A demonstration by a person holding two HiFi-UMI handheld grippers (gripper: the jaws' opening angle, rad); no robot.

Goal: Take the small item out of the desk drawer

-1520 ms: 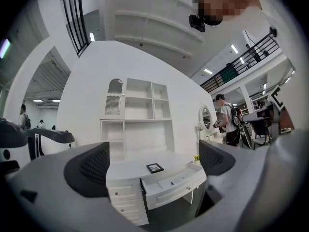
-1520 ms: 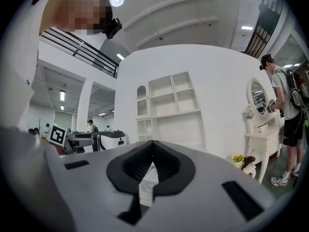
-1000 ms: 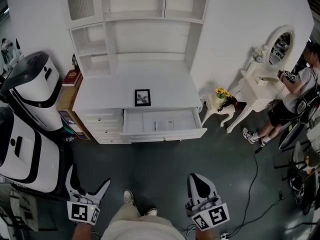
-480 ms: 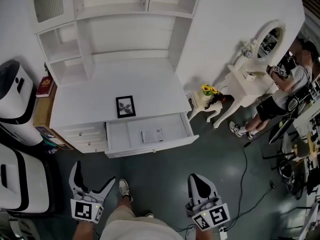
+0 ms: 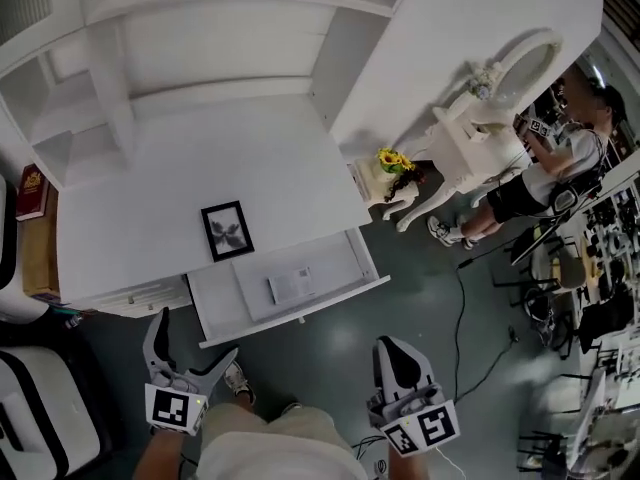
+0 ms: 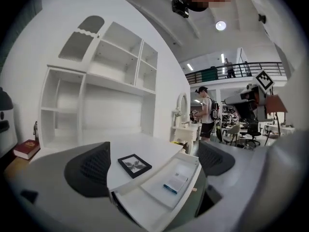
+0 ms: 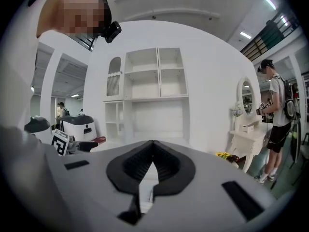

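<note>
Nearest to the person, both claws are held low over the floor [image 5: 430, 308], on the near side of the open drawer [image 5: 300, 319] and well apart from its front edge. The left claw [image 5: 195, 334] is released, its jaws wide apart with nothing between them. Its own view looks over the drawer's front, so I judge it is held ready for the reach. The right claw [image 5: 390, 356] is clenched on nothing, off the drawer's right corner, and seems only to wait. The small item [image 5: 290, 286], a flat white pack with a blue edge, lies flat near the middle of the drawer, touching no wall. The drawer is pulled far out of the bench [image 5: 200, 158], so the pack is open from above. The low front wall is the one edge to cross on the way in. Just behind the drawer's left half a picture frame [image 5: 227, 231] lies flat on the bench, near its edge; a claw lifted too far back could touch it. Right of the drawer the floor is bare as far as the yellow flowers [image 5: 393, 160]. Farther that way a person [image 5: 540, 178] stands at a white dressing table [image 5: 455, 138], well apart from the drawer.
</note>
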